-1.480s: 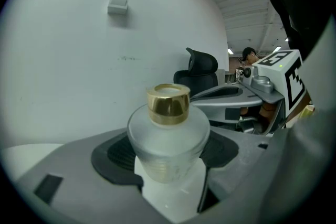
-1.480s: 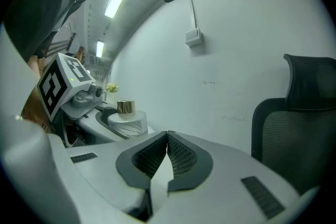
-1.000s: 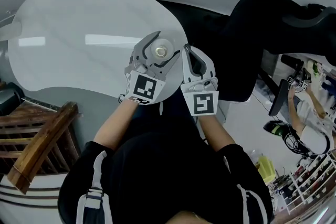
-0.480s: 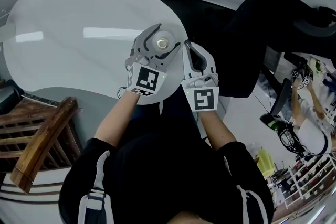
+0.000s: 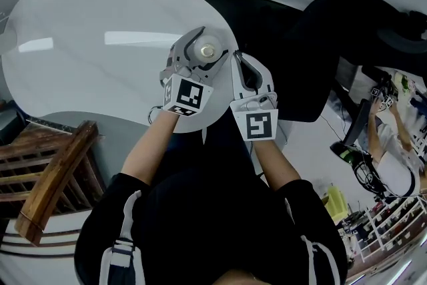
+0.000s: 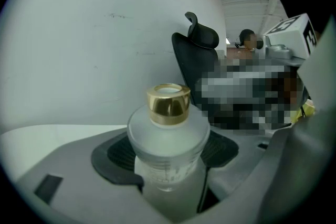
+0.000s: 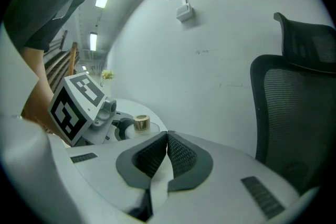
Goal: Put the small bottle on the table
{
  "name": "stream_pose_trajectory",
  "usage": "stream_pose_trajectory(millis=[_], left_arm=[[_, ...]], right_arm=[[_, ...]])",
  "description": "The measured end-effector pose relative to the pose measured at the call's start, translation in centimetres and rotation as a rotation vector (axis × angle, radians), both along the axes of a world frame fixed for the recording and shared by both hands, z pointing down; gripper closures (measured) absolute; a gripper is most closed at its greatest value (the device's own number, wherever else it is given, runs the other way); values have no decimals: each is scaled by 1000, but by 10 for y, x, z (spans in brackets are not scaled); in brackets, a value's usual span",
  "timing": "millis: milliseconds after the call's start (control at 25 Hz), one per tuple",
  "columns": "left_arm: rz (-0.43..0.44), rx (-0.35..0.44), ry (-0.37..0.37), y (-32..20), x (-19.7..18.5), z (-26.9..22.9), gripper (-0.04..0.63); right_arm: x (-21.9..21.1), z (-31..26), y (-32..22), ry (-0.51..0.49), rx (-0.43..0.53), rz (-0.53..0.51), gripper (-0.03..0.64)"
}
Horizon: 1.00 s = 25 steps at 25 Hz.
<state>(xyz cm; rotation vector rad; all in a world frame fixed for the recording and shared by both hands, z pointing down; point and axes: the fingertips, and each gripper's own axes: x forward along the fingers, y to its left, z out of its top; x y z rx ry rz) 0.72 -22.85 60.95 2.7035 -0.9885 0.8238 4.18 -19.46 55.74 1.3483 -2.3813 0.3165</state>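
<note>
A small frosted bottle with a gold collar stands upright between the black pads of my left gripper, which is shut on its body. From the head view the bottle is over the right end of the white oval table, inside my left gripper. Whether its base touches the table is hidden. My right gripper hangs just right of the table edge, shut with nothing in it; its pads meet. The gold collar also shows in the right gripper view.
A black office chair stands to the right of the table, close to my right gripper. A wooden rack is at the lower left. Another person and cluttered shelves are at the far right.
My left gripper has carried the bottle slightly up and to the right in the view, over the table's right end. The right gripper has hardly moved.
</note>
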Motion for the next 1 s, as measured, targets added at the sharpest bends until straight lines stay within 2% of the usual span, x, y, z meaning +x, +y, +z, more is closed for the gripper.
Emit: stream_pose_trajectory(millis=[520,680,1000], left_arm=[[18,-17,1,3,4,7,259],[32,-26,-8,8,2,9,240],[-20,-39,-44,26,-16,8,238]], right_arm=[[4,-3,-2,11,15,4,594],[4,-12,0,17,29,7,594],[8,-45,13,14,97,23,594]])
